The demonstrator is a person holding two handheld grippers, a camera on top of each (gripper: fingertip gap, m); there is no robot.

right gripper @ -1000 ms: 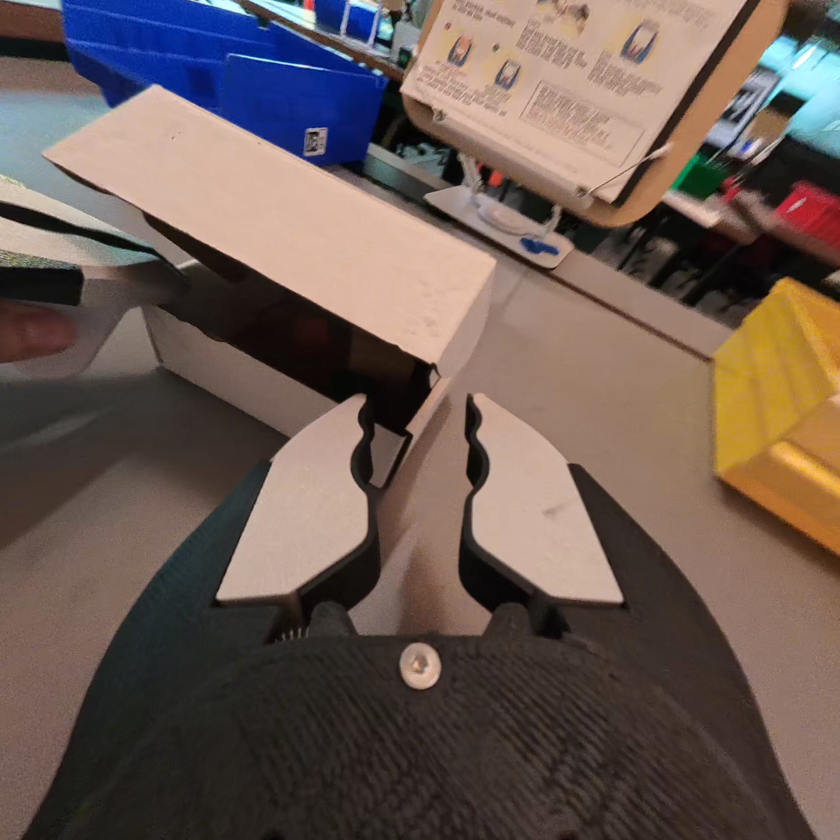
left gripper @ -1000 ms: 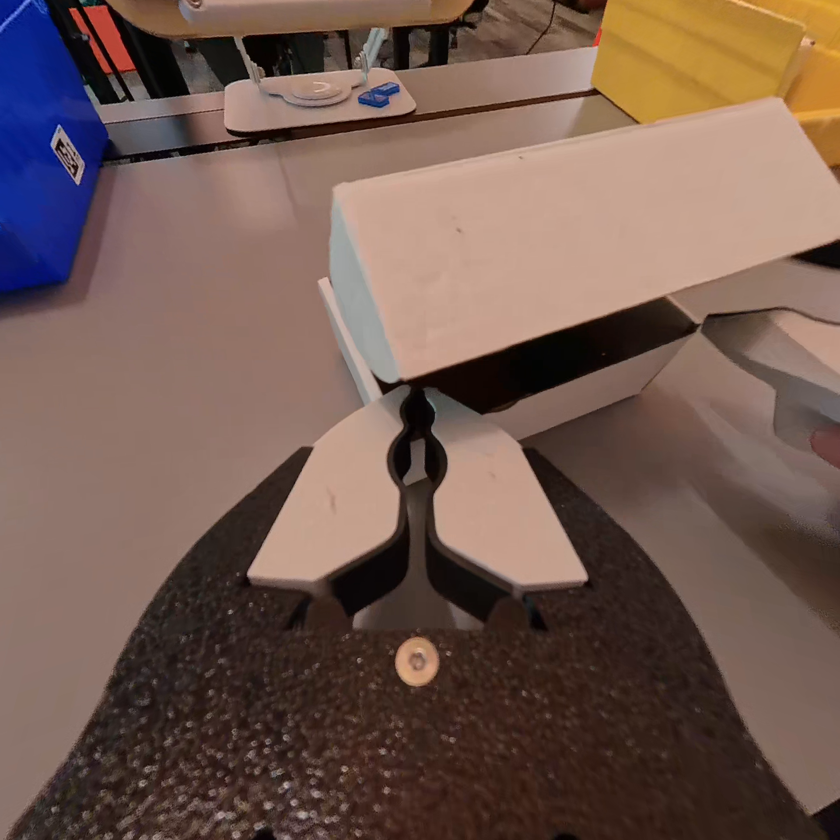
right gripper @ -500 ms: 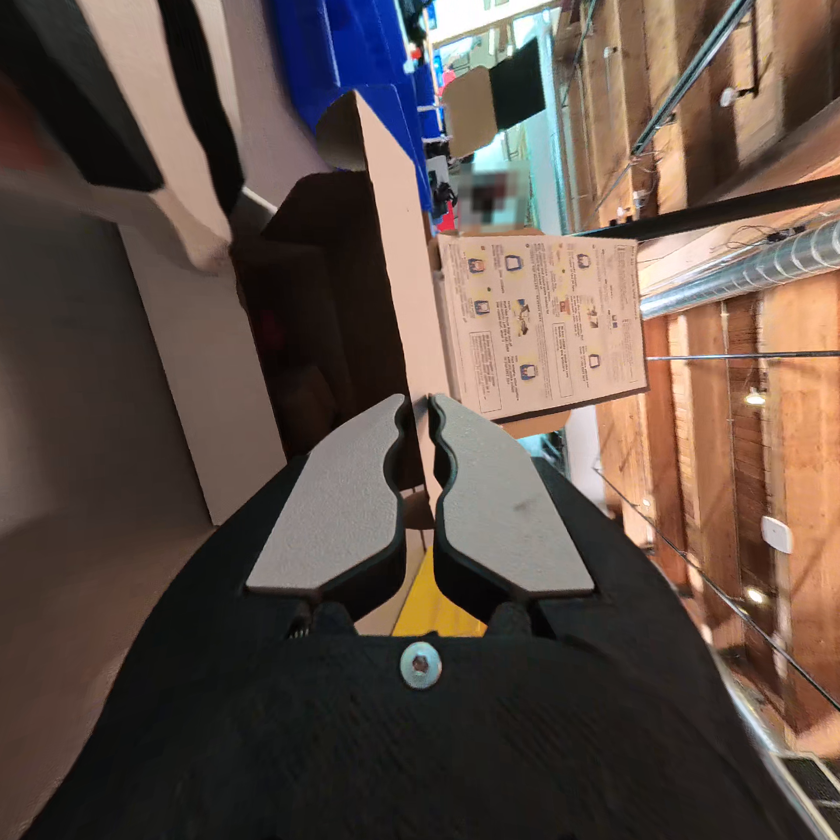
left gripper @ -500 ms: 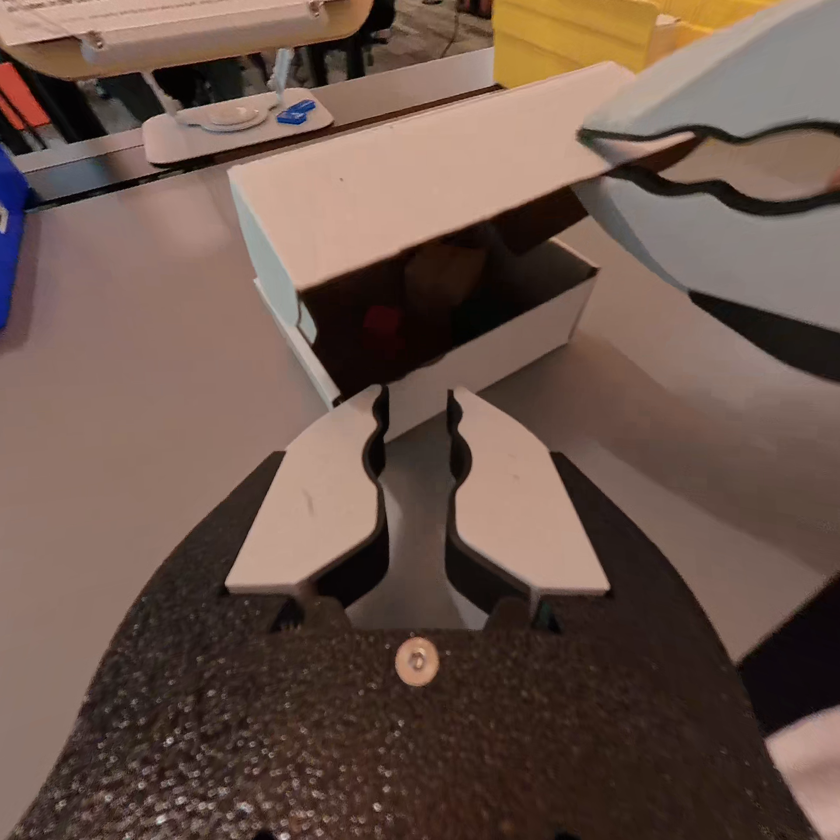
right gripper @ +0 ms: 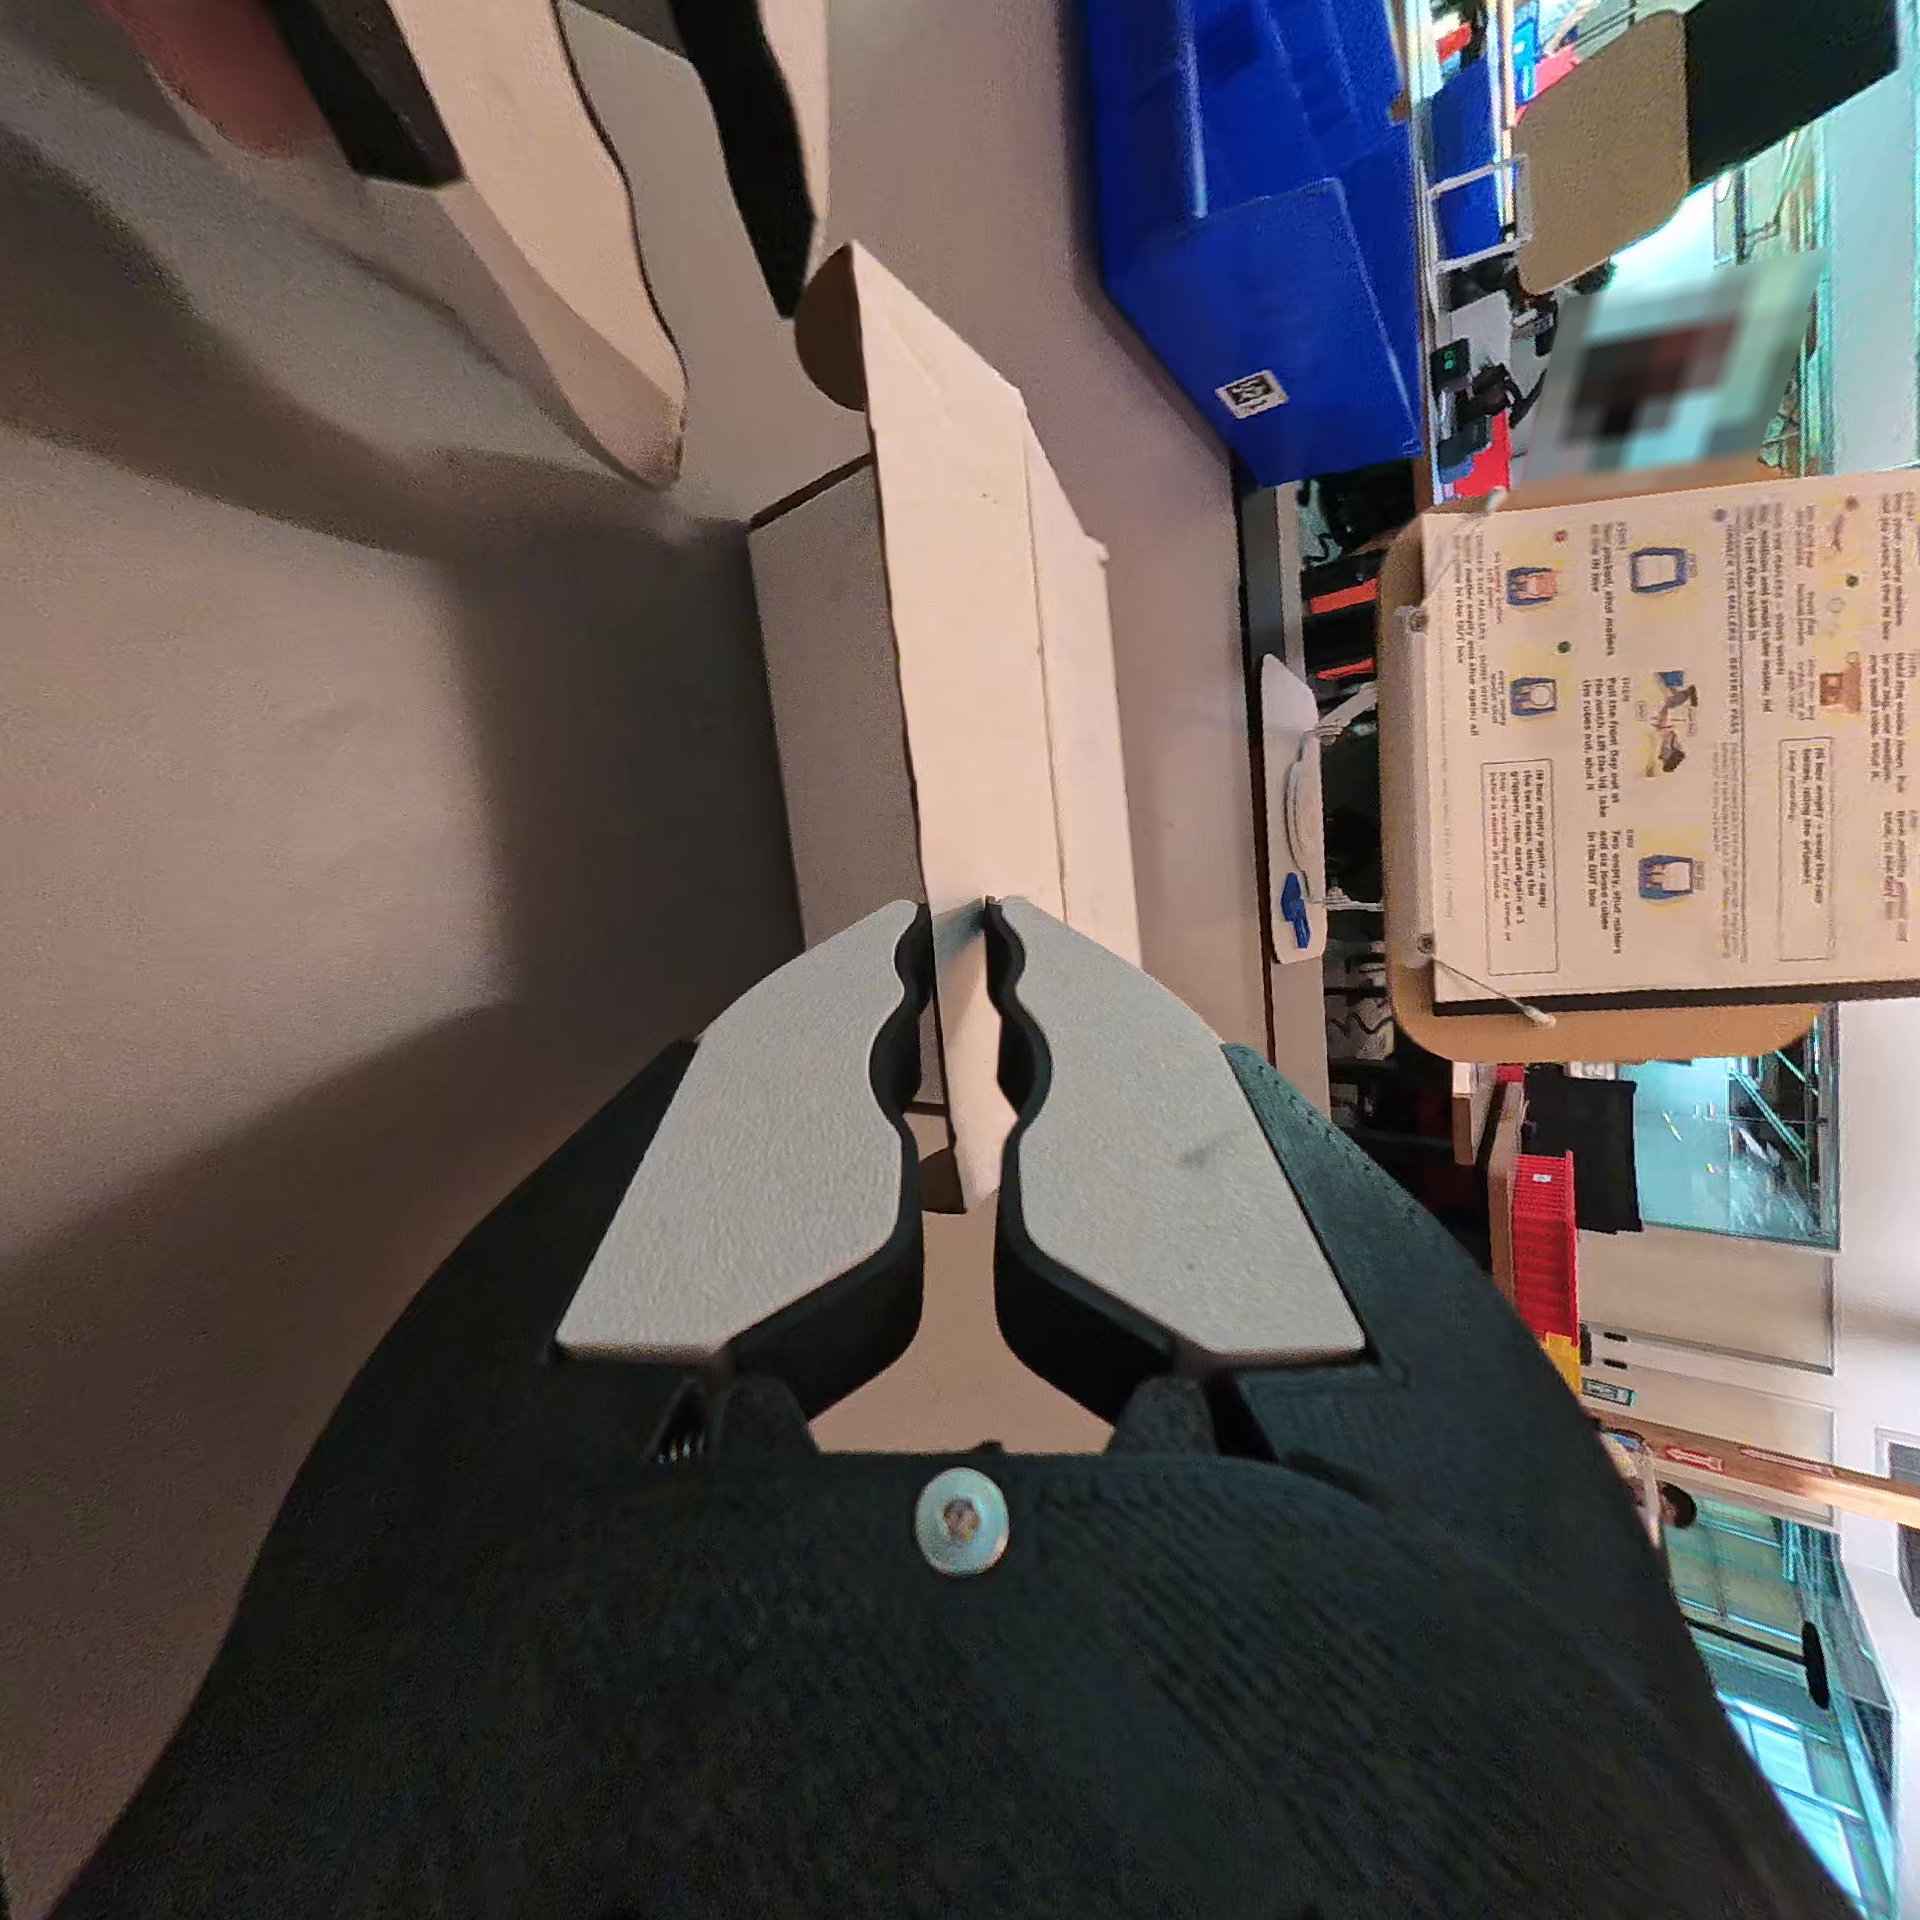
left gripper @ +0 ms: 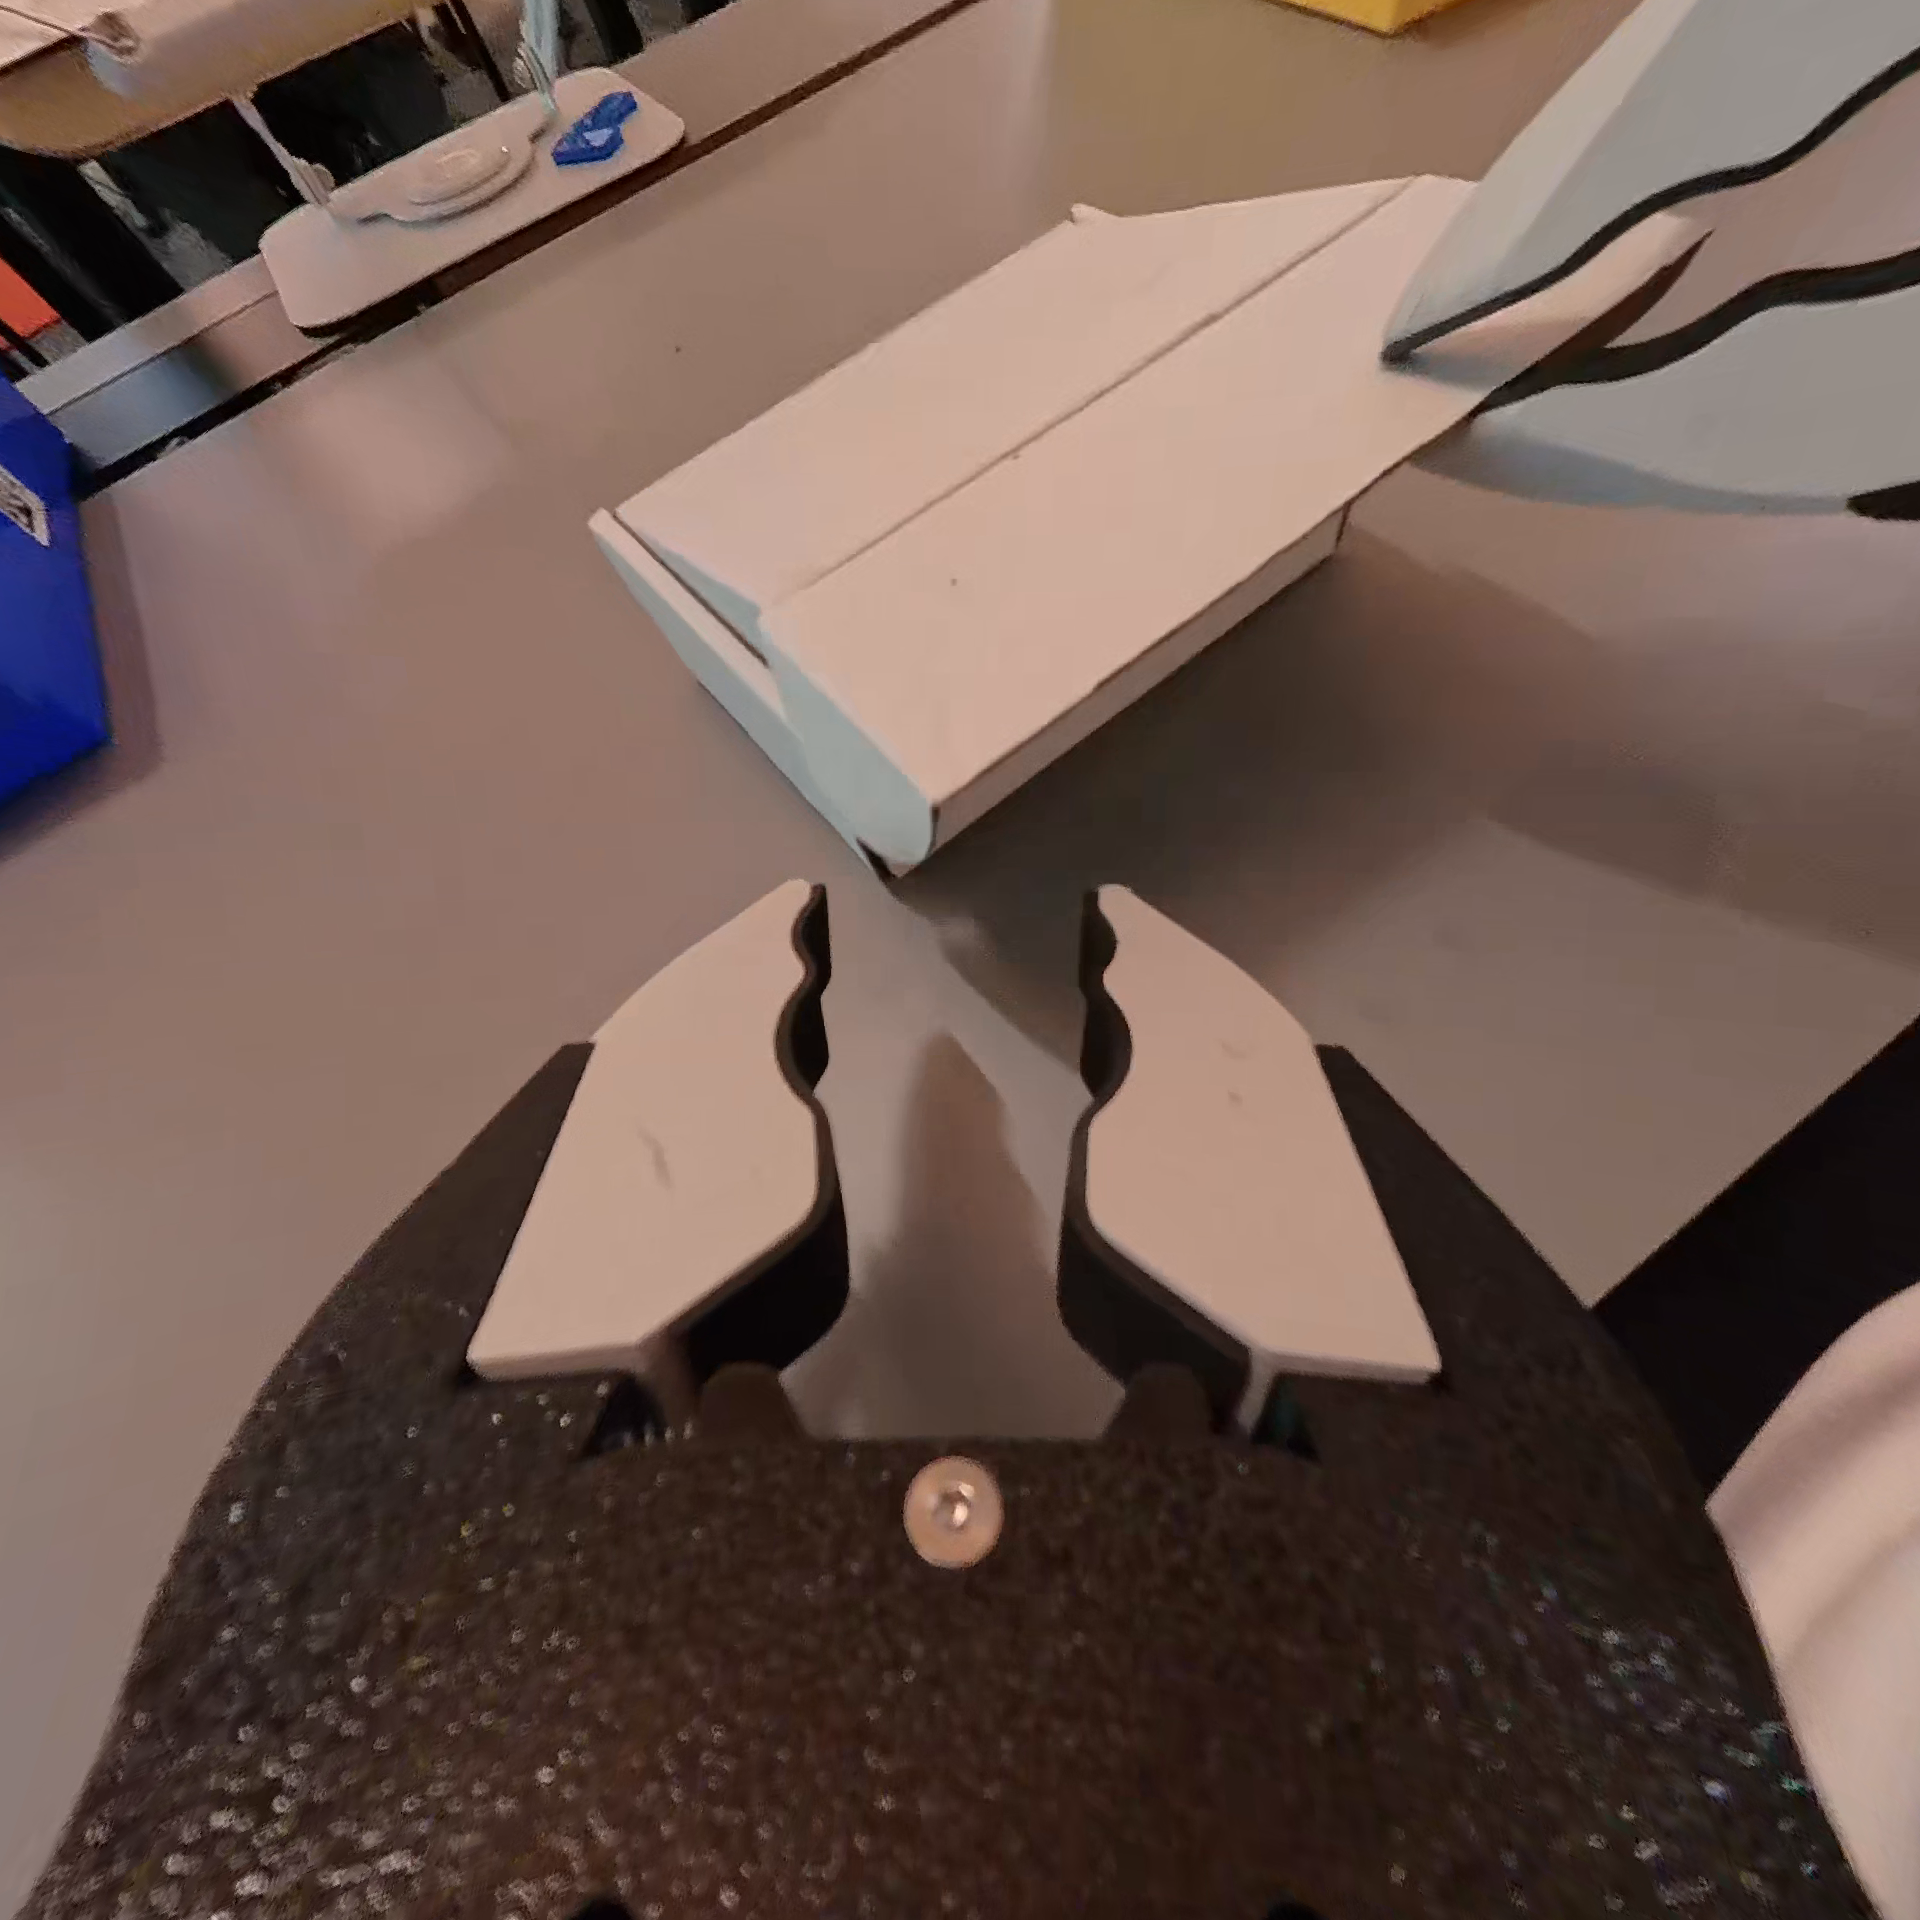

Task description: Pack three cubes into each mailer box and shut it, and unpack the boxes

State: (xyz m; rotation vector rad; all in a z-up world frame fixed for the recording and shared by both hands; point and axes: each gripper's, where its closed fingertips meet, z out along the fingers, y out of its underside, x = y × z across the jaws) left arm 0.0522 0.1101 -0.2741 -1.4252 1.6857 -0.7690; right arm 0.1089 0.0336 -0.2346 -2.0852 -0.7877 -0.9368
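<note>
White mailer box [left gripper: 997,540] on the grey table [left gripper: 312,831], lid lowered over the tray with a fold crease running along its top. Front flap [left gripper: 1039,644] sloping down over the near long wall, untucked, its rounded end tab [left gripper: 862,769] hanging loose at the near corner. Contents hidden under the lid; cubes not visible.

At the far right corner of the lid, right gripper [left gripper: 1455,358] pinching the cardboard edge, fingers closed onto it from above and below. Same grasp in the right wrist view, rolled sideways: right gripper [right gripper: 987,914] with fingers nearly together, only the thin flap [right gripper: 977,1039] between them, the lid's edge [right gripper: 966,644] running away from the tips.

Left gripper [left gripper: 954,904] just short of the box's near corner, over bare table, fingers spread wide, holding nothing, touching nothing. Seen again in the right wrist view as pale fingers [right gripper: 582,291] at the top left, apart from the box.

Farther out: blue bin [left gripper: 42,582] at the left table edge, blue bins [right gripper: 1268,239] again beyond the box, a stand base [left gripper: 457,197] with a small blue piece, and a clipboard with an instruction sheet [right gripper: 1662,748] propped on it. Yellow bin corner [left gripper: 1371,10] at the far top edge.
</note>
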